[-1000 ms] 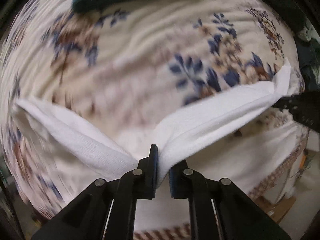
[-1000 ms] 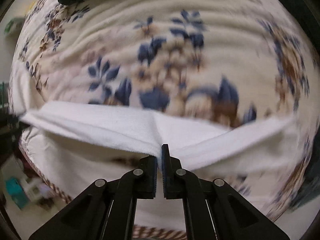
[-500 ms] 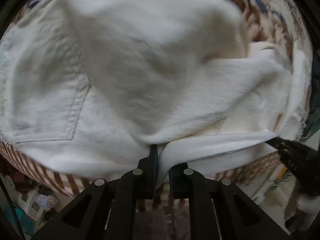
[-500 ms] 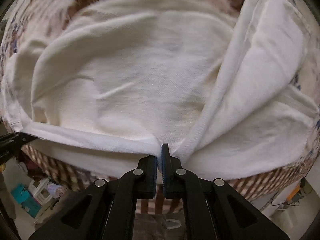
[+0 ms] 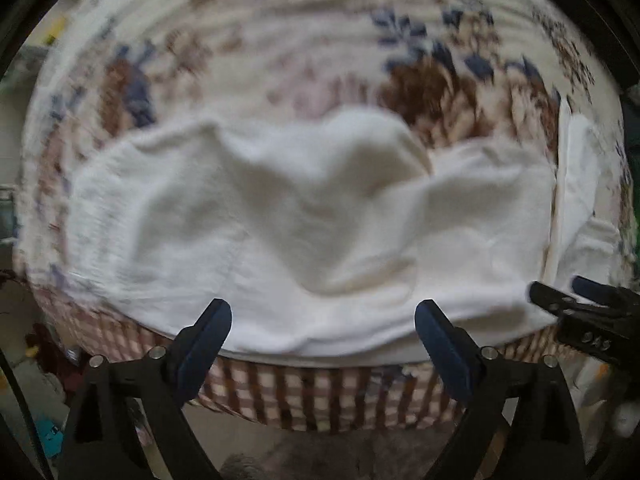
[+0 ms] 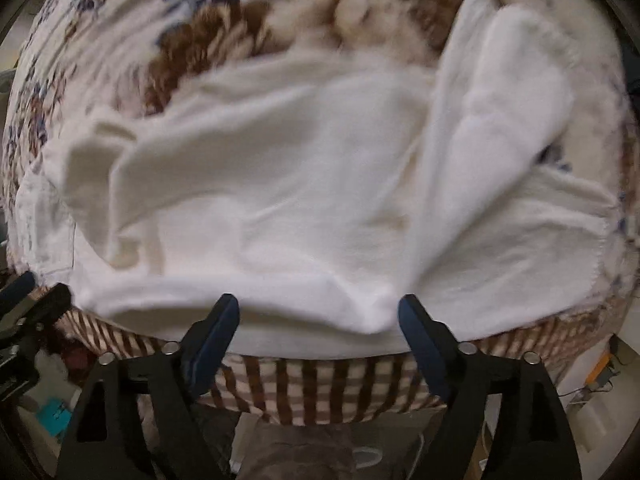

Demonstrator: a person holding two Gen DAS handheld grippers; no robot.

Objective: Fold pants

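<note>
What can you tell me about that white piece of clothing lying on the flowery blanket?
The white cotton-looking pants lie folded over and rumpled on the cream floral blanket, near its striped edge. A seam runs down the cloth at the left, and a narrow strip folds up at the right. The left gripper and right gripper, jaws just opened, hover at the near edge; neither pinches the cloth.

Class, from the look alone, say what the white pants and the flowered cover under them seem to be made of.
White pants: probably cotton twill or denim, matte; they lie in thick, soft folds. Flowered cover: seemingly plush fleece, with fuzzy ridges and a printed pattern, though the blur leaves that open.
</note>
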